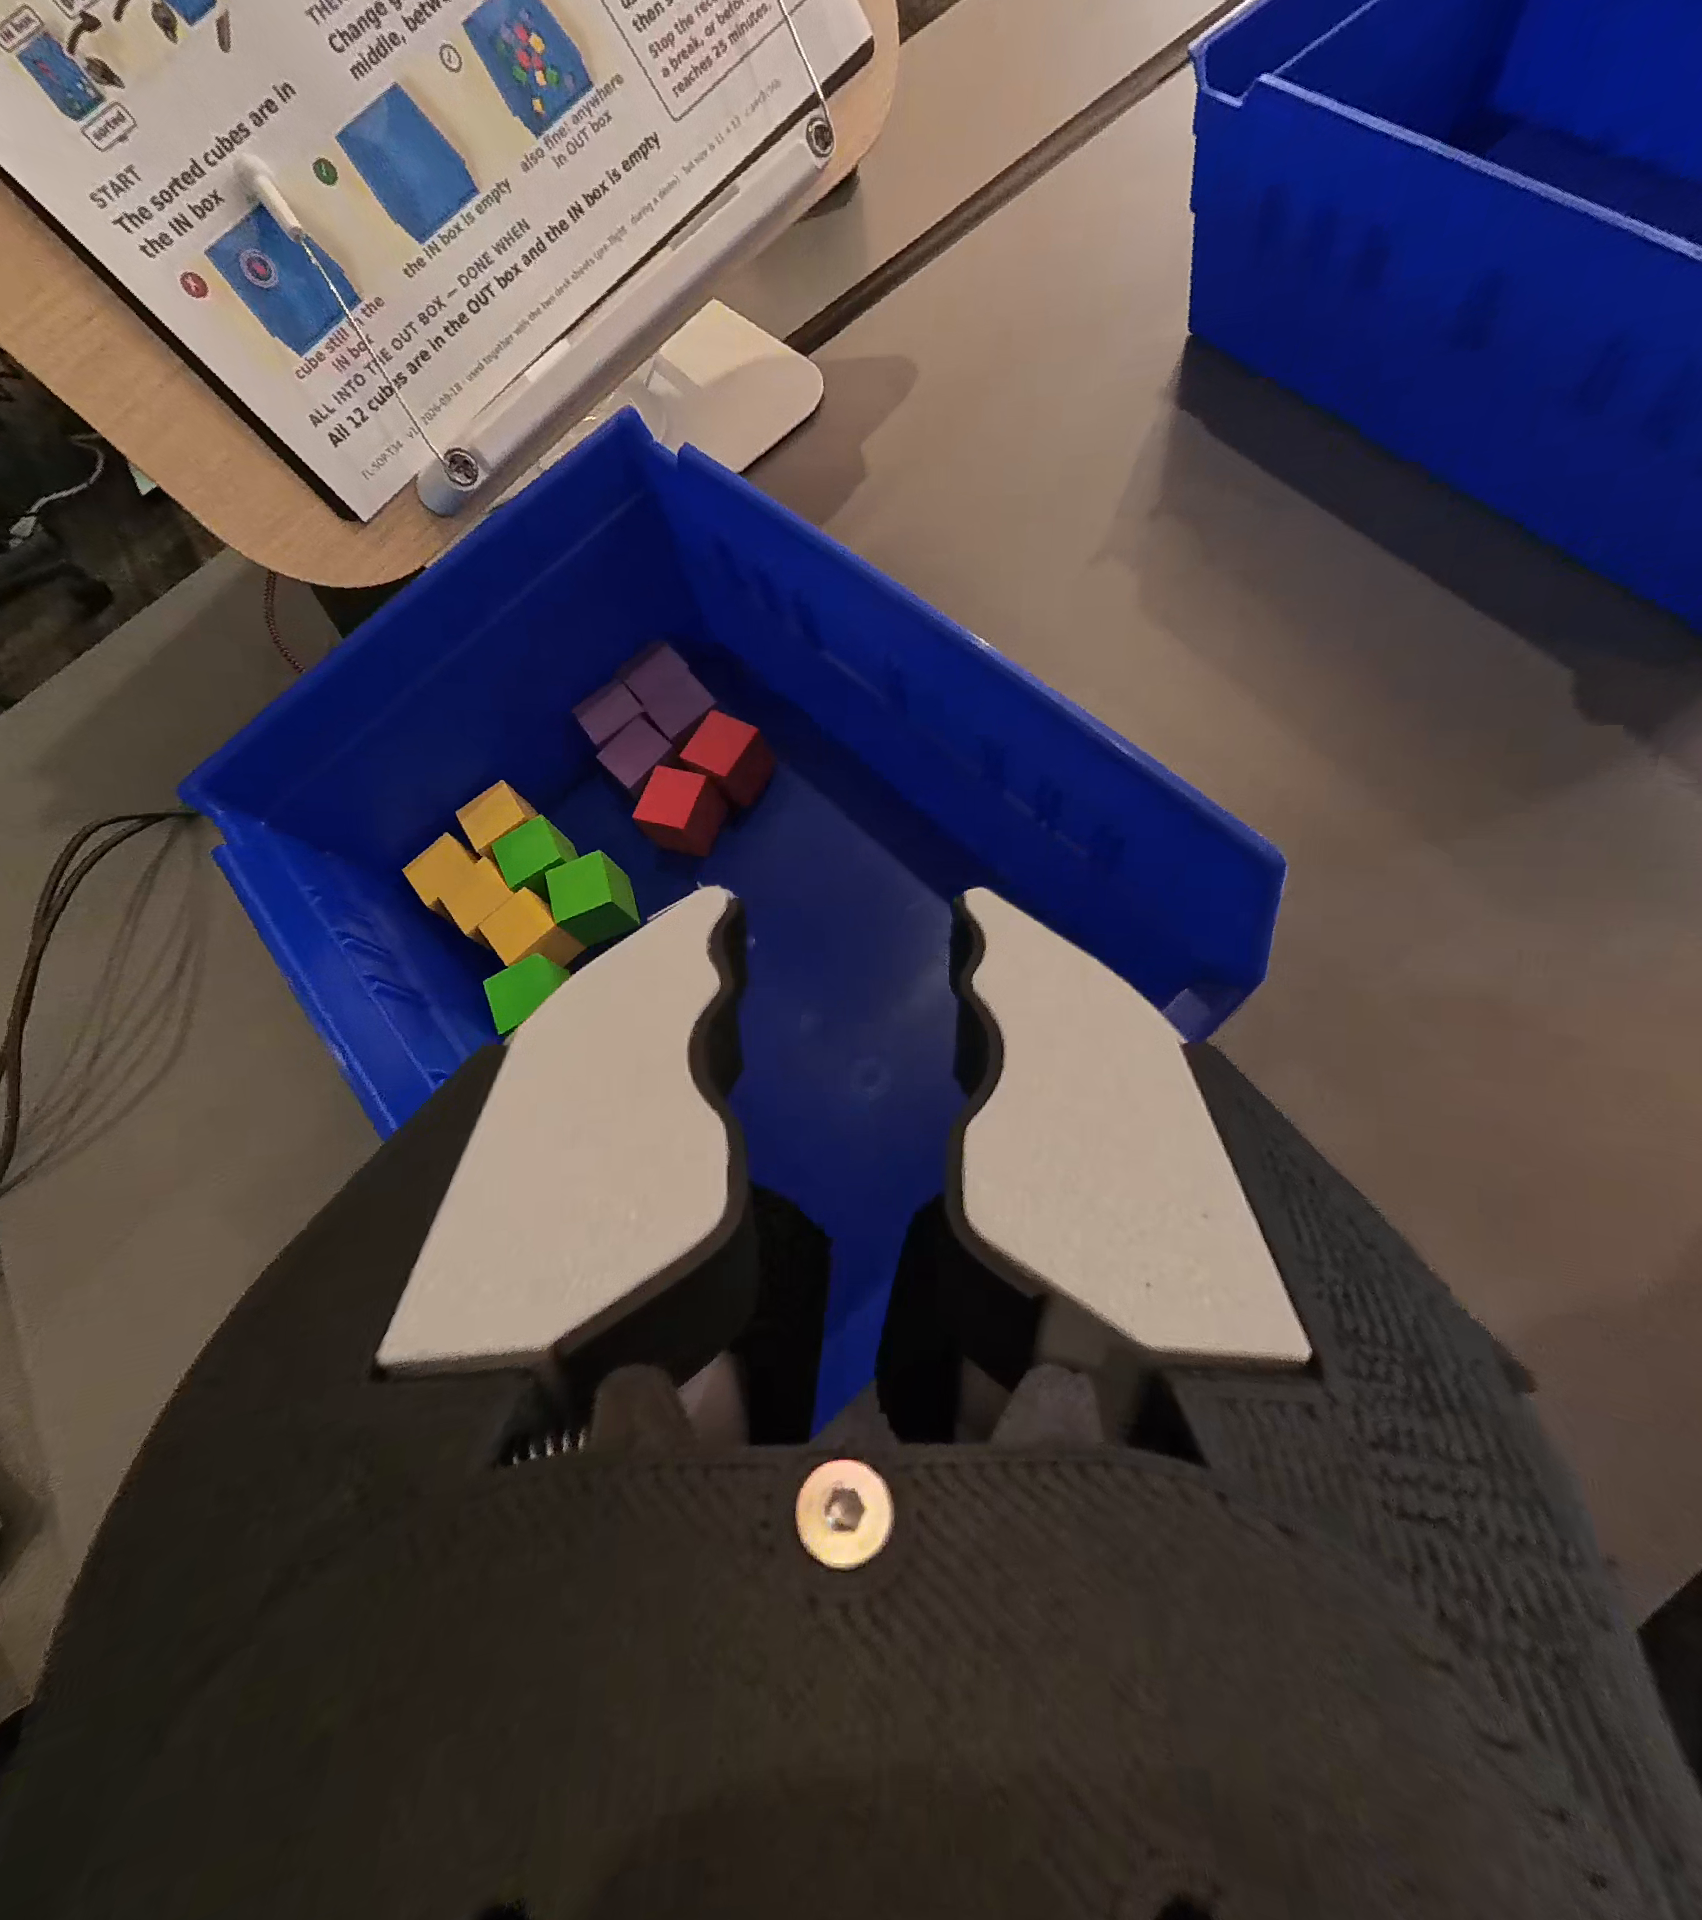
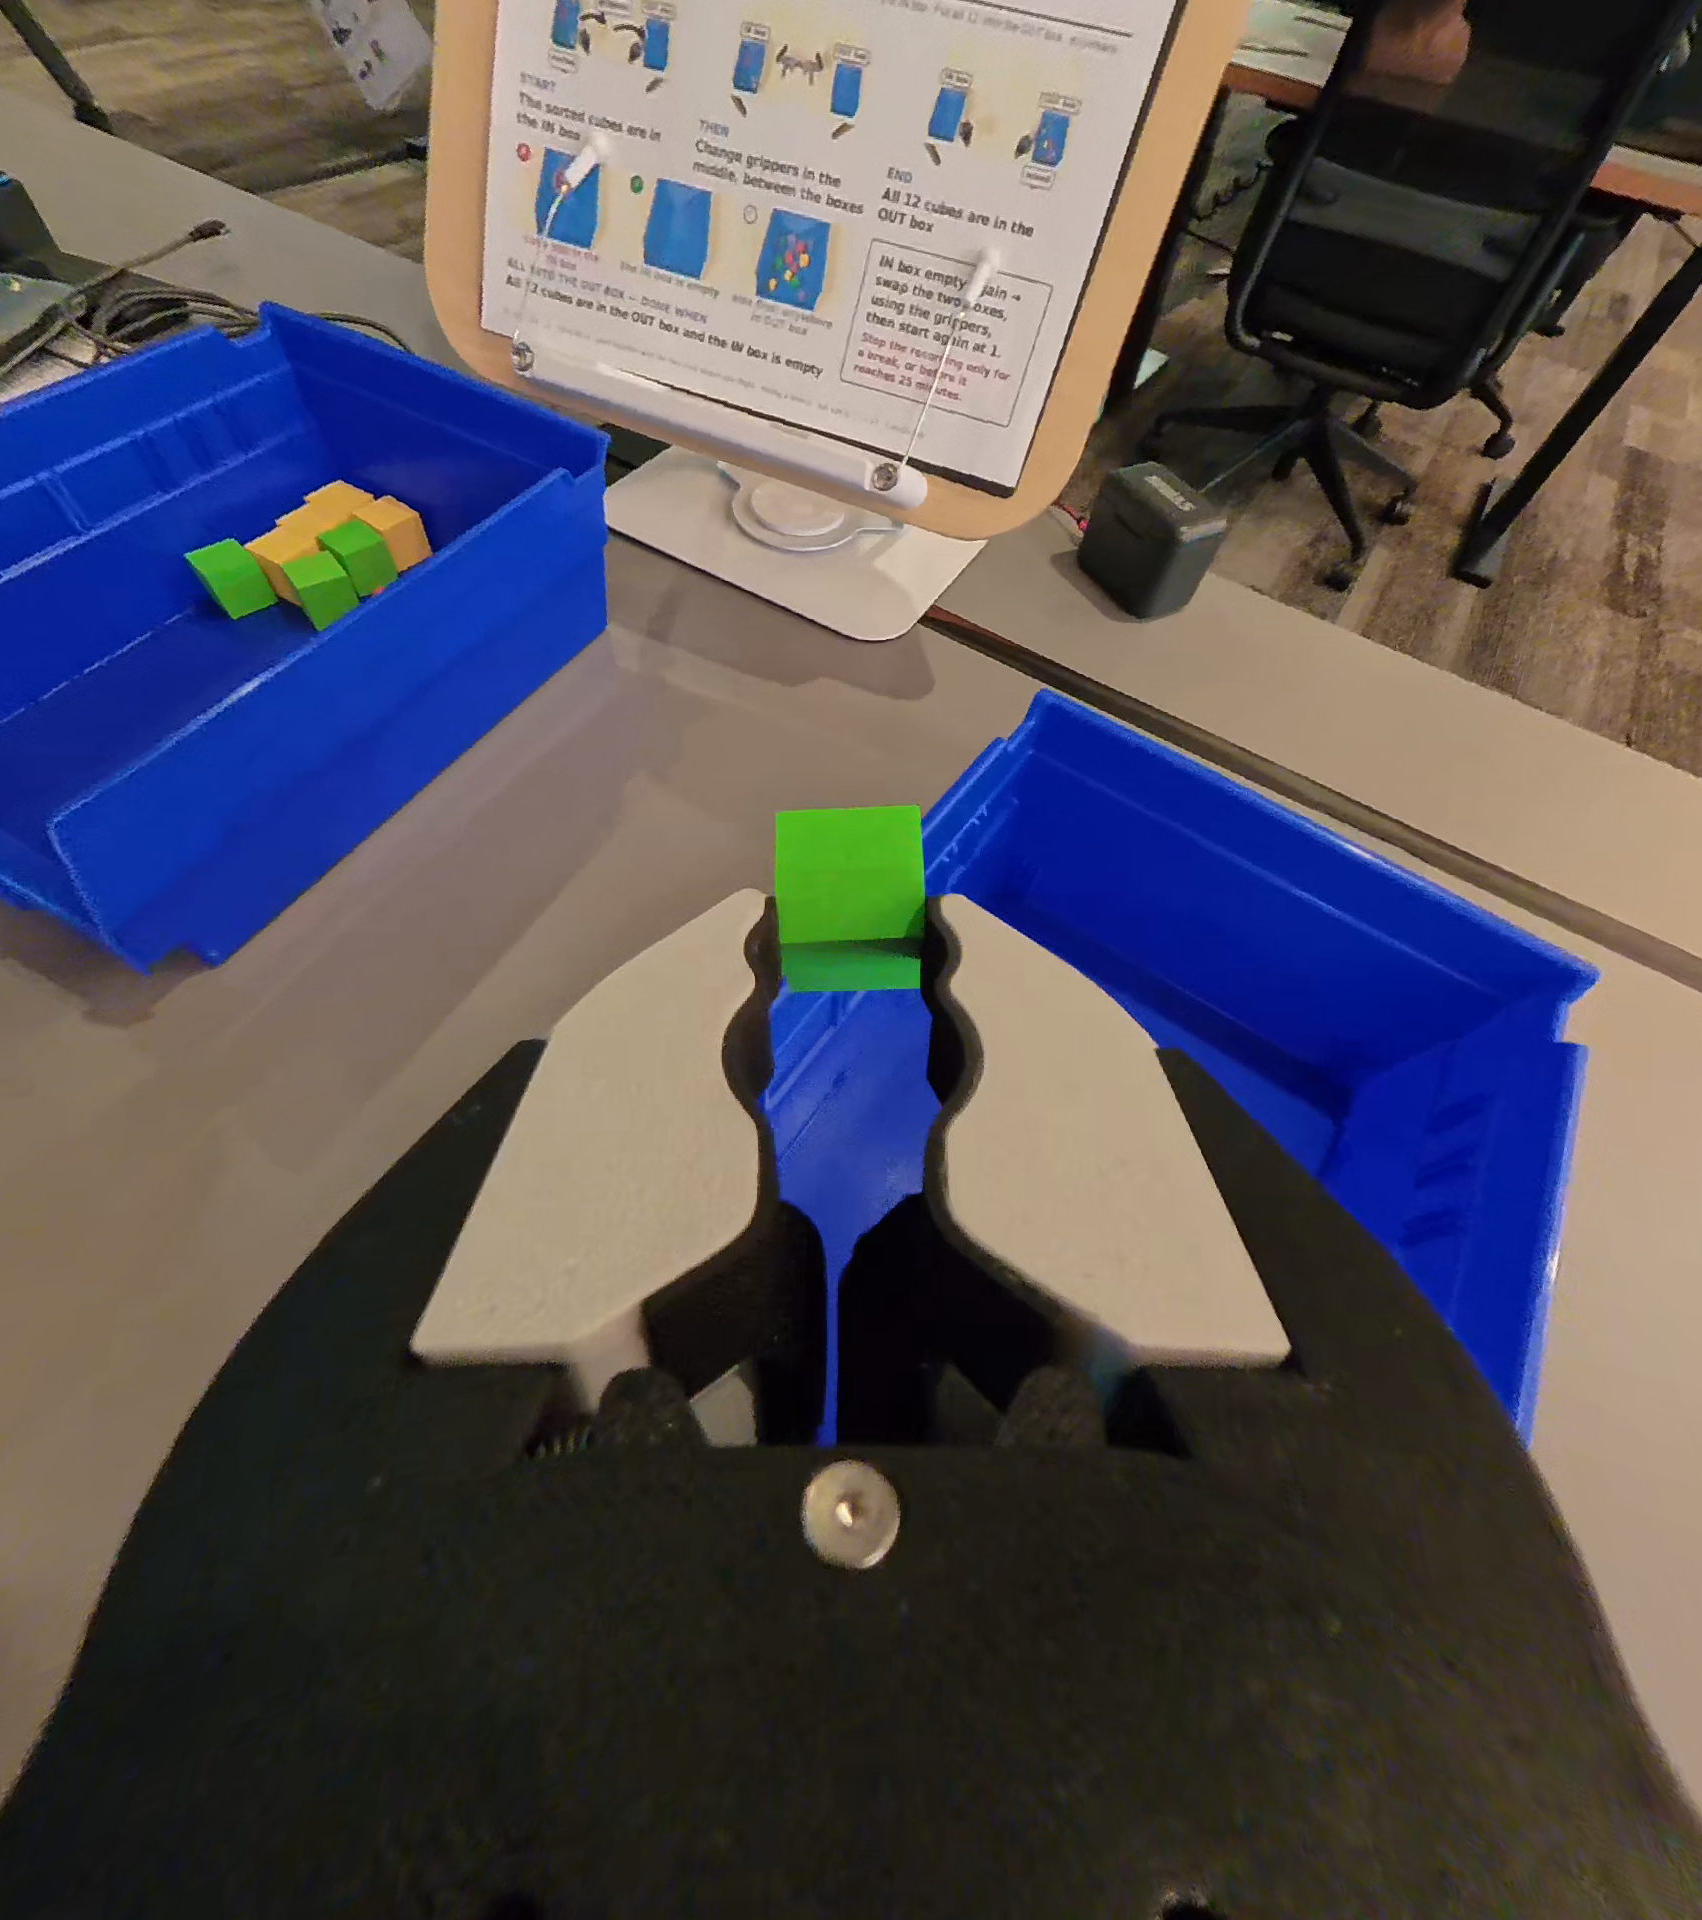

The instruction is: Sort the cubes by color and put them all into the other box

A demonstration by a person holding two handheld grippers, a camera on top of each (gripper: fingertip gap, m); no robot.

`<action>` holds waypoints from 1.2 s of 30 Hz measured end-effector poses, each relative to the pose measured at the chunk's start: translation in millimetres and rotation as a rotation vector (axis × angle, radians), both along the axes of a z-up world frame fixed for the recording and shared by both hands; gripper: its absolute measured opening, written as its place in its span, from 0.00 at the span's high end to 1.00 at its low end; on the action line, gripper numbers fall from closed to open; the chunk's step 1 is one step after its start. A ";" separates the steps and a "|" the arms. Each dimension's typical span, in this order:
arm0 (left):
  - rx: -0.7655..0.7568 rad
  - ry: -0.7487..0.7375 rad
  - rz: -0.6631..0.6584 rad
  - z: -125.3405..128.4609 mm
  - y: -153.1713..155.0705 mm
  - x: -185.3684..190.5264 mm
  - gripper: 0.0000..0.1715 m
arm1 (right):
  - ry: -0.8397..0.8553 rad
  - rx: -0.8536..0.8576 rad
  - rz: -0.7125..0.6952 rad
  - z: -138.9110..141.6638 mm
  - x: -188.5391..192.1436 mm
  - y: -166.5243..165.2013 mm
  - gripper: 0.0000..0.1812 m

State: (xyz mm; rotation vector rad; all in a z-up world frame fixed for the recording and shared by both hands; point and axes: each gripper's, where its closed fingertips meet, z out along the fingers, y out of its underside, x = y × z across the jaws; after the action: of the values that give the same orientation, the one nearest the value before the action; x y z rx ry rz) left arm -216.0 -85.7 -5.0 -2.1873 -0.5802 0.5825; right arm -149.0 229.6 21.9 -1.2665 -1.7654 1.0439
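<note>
Right tongs (image 2: 849,909) clench a bright green wooden cube (image 2: 847,873) at their tips, over the near wall of an empty blue plastic bin (image 2: 1242,935). Left tongs (image 1: 842,914), spread and holding nothing, hang over another blue plastic bin (image 1: 473,675) of coloured cubes (image 1: 525,883). Grey desk (image 2: 535,883); office chair (image 2: 1429,260) behind.
</note>
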 end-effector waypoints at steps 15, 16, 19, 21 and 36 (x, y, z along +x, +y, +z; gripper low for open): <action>0.021 0.004 -0.042 3.4 9.4 6.8 0.78 | -0.141 0.036 -0.093 -20.3 -27.7 23.7 0.86; 0.025 0.006 -0.044 4.4 10.5 7.5 0.78 | -0.149 0.040 -0.095 -21.6 -29.7 24.4 0.86; 0.024 0.018 -0.055 7.3 14.2 11.0 0.78 | -0.182 0.046 -0.102 -27.2 -34.8 26.6 0.86; 0.014 0.031 -0.055 8.4 15.0 12.3 0.78 | -0.199 0.047 -0.111 -31.1 -36.9 28.3 0.86; 0.027 0.045 -0.134 14.9 34.6 31.3 0.79 | -0.272 0.050 -0.176 -46.4 -48.6 46.2 0.85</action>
State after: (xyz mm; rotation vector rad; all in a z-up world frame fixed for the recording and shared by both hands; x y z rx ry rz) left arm -184.8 -51.1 9.9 -2.1621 -0.4114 0.5480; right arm -197.5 275.8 -24.5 -1.5600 -1.8255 0.7508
